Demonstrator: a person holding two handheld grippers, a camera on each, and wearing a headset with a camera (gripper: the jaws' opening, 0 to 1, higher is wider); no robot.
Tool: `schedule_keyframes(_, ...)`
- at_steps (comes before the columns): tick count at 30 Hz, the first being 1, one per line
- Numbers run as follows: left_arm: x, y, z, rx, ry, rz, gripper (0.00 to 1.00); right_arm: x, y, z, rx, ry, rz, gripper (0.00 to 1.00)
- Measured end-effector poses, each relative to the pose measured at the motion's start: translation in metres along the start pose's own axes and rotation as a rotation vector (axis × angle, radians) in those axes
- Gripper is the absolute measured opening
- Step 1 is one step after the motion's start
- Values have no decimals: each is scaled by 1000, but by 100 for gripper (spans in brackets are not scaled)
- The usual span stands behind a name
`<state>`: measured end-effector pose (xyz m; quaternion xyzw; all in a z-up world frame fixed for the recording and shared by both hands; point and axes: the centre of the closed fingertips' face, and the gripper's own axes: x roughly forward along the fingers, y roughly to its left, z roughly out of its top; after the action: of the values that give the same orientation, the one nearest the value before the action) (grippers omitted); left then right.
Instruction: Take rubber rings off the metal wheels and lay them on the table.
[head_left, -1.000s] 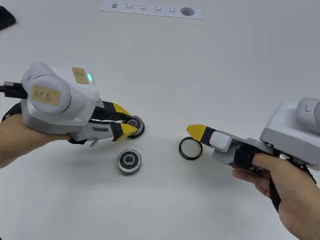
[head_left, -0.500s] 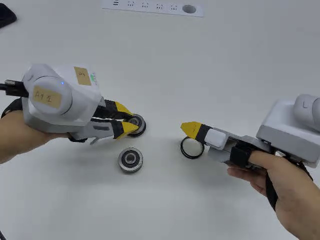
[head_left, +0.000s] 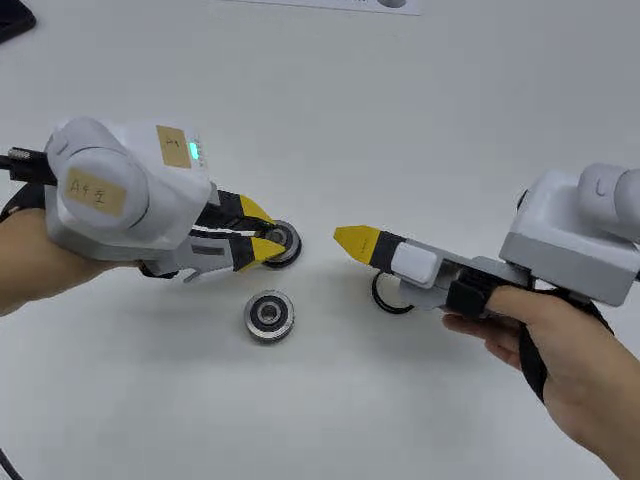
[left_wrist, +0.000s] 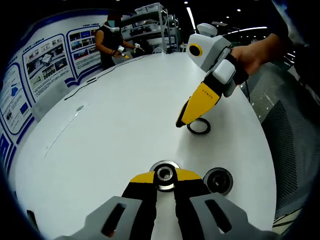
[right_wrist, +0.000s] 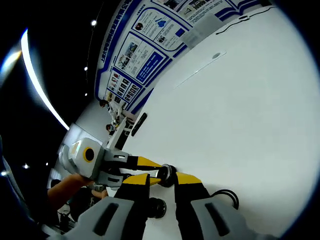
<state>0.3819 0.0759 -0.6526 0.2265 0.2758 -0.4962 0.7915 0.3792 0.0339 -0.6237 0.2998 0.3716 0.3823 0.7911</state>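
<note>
Two metal wheels are waiting in front of me. Nearest, the loose wheel is lying flat on the white table, just this side of my left gripper. Its dark outer band is looking to me like a ring not yet taken off. One freed rubber ring is lying flat on the table to the right, partly hidden under my right gripper. A little farther off, I am clamping the left jaws on the other wheel, pinning it low at the tabletop, I judge so that it cannot roll while its ring is being pulled. The right jaws are standing a narrow gap apart, holding nothing and pointing at that clamped wheel, near it but not touching.
</note>
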Motion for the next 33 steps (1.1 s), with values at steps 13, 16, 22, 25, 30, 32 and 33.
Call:
schedule_keyframes(13,1,-2,0,0,-9,-51,12,31,11,-13,-25,80,76,51)
schedule_keyframes(16,1,-2,0,-7,-17,-46,12,34,10,-17,-18,98,82,49)
schedule_keyframes(22,1,-2,1,-12,-24,-47,12,37,10,-18,-12,109,89,49)
schedule_keyframes(25,1,-2,1,-13,-25,-51,12,39,9,-20,-8,117,85,49)
schedule_keyframes(30,1,-2,1,-17,-29,-49,12,41,10,-24,-6,137,91,48)
schedule_keyframes(32,1,-3,1,-19,-29,-48,12,40,11,-24,-5,134,93,46)
schedule_keyframes(33,1,-2,1,-20,-30,-48,12,40,12,-23,-1,134,93,46)
